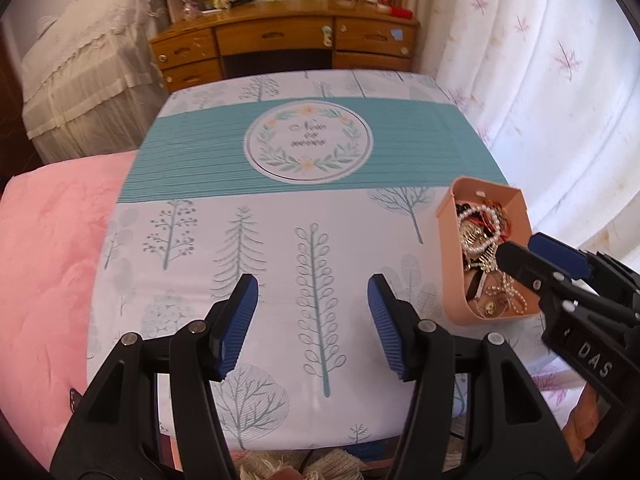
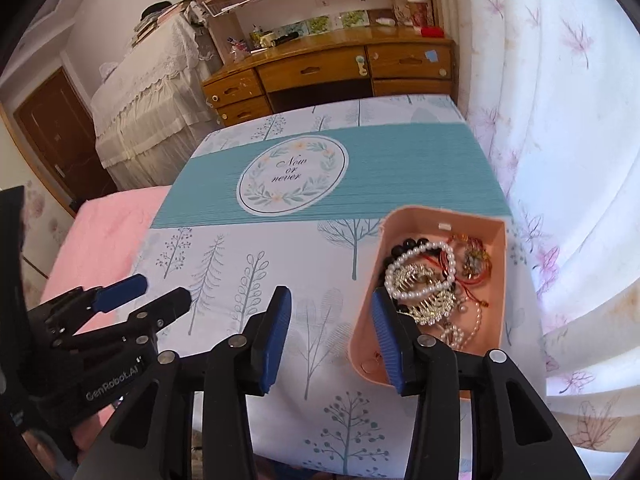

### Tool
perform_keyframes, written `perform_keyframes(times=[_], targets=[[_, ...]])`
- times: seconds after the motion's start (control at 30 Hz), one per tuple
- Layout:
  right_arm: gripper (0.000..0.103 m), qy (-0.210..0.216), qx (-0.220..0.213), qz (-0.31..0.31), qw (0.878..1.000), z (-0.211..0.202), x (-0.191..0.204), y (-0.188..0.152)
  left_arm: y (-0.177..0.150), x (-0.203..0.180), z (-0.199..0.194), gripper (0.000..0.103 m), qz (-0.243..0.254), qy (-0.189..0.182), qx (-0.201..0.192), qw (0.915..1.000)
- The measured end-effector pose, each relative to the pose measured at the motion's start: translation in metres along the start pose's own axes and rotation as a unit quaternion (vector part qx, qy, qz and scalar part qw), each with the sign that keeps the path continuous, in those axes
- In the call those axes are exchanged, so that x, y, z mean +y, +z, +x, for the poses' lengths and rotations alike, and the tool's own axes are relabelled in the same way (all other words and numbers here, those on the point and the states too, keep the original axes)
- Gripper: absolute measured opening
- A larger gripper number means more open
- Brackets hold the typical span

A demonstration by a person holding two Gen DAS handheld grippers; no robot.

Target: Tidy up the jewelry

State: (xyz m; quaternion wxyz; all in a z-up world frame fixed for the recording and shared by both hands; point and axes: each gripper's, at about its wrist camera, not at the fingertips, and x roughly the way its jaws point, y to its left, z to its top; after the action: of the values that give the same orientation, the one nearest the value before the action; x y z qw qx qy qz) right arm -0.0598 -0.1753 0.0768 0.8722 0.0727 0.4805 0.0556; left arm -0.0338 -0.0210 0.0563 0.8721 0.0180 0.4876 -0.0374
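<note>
A peach plastic box (image 2: 496, 280) sits at the right side of the table, holding a tangle of jewelry: a white pearl bracelet (image 2: 420, 272), a gold hair comb (image 2: 432, 304), dark beads and red cord pieces. It also shows in the left wrist view (image 1: 448, 256). My right gripper (image 2: 332, 336) is open and empty, its right finger over the box's near left wall. My left gripper (image 1: 312, 320) is open and empty above the tablecloth, left of the box. The right gripper (image 1: 540, 256) reaches over the box in the left wrist view.
The table (image 1: 280, 240) carries a white and teal cloth printed with trees. A pink quilt (image 1: 44, 280) lies to the left. A wooden desk (image 2: 332, 68) stands beyond the far edge. A white flowered curtain (image 2: 560, 160) hangs along the right side.
</note>
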Motion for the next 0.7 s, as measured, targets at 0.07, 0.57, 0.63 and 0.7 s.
perform_keyframes(times=[0.07,0.57,0.63,0.7], targets=[[0.063,-0.003,-0.008,-0.003,1.000,-0.004,0.008,0.000,-0.001,0.003,-0.001,0.054,-0.010,0.006,0.000,0.9999],[0.067,0.002,0.017,-0.009,1.000,0.008,0.017,-0.019,-0.014,0.008,0.001,0.054,-0.029,0.019,-0.009,0.9994],[0.067,0.001,0.016,-0.009,1.000,0.009,0.016,-0.019,-0.014,0.006,0.002,0.054,-0.023,0.016,-0.011,0.9995],[0.068,0.002,0.016,-0.009,1.000,0.010,0.016,-0.018,-0.015,0.003,0.002,0.054,-0.017,0.015,-0.012,0.9997]])
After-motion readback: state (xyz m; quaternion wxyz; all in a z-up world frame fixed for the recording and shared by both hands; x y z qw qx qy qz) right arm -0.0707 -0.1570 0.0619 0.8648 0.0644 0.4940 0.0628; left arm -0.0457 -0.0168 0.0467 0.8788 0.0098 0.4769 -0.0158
